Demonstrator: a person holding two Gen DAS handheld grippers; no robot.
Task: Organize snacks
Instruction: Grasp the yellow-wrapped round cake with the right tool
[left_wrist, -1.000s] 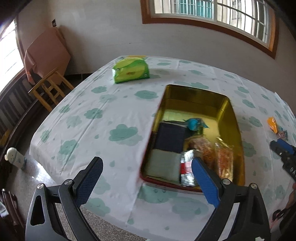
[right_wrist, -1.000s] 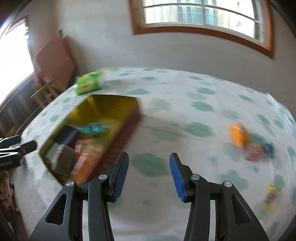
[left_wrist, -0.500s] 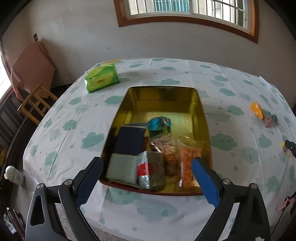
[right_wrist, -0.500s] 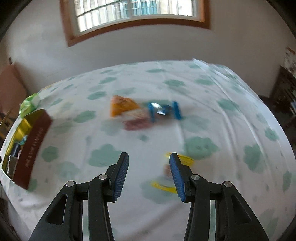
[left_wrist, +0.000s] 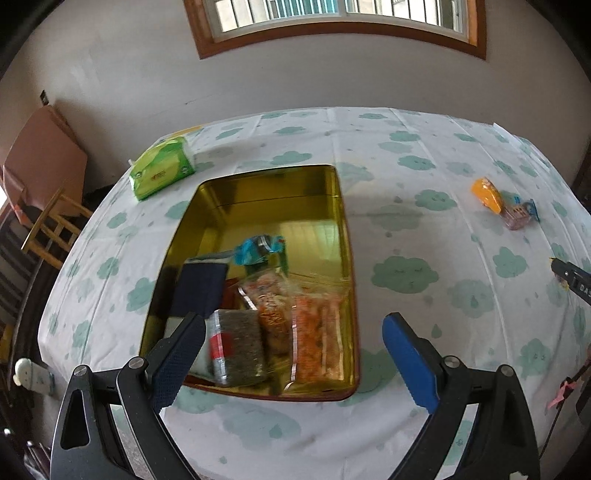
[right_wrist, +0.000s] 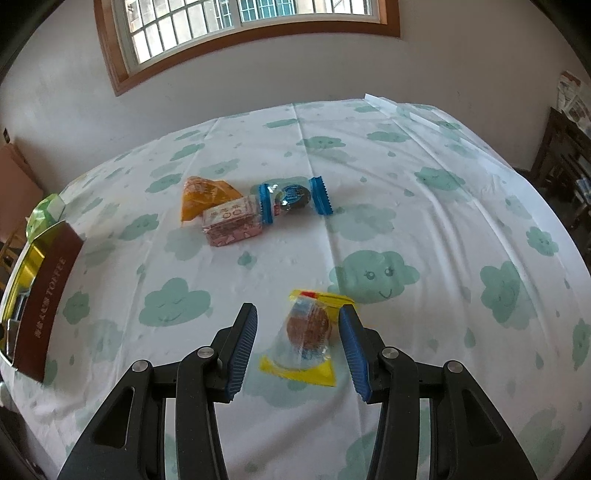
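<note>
A gold tin box (left_wrist: 334, 192) with a dark red outside sits on the cloud-print tablecloth and holds several snack packs (left_wrist: 310, 332). My left gripper (left_wrist: 291, 354) is open and empty above the tin's near end. My right gripper (right_wrist: 297, 347) is open, with its fingers on either side of a yellow-edged clear packet with a round brown cake (right_wrist: 308, 332) lying on the cloth. Farther off lie an orange pack (right_wrist: 205, 195), a pink pack (right_wrist: 232, 221) and a blue-ended pack (right_wrist: 293, 197). The tin's side (right_wrist: 46, 284) shows at the left of the right wrist view.
A green tissue pack (left_wrist: 162, 171) lies at the table's far left corner. A wooden chair (left_wrist: 51, 225) and a brown board stand left of the table. Dark furniture (right_wrist: 565, 155) stands at the right. The right gripper's tip (left_wrist: 570, 275) shows at the right edge of the left wrist view.
My right gripper swung right from the tin to the loose snacks and came down around the yellow packet. My left gripper shifted right until the tin lay centred below it.
</note>
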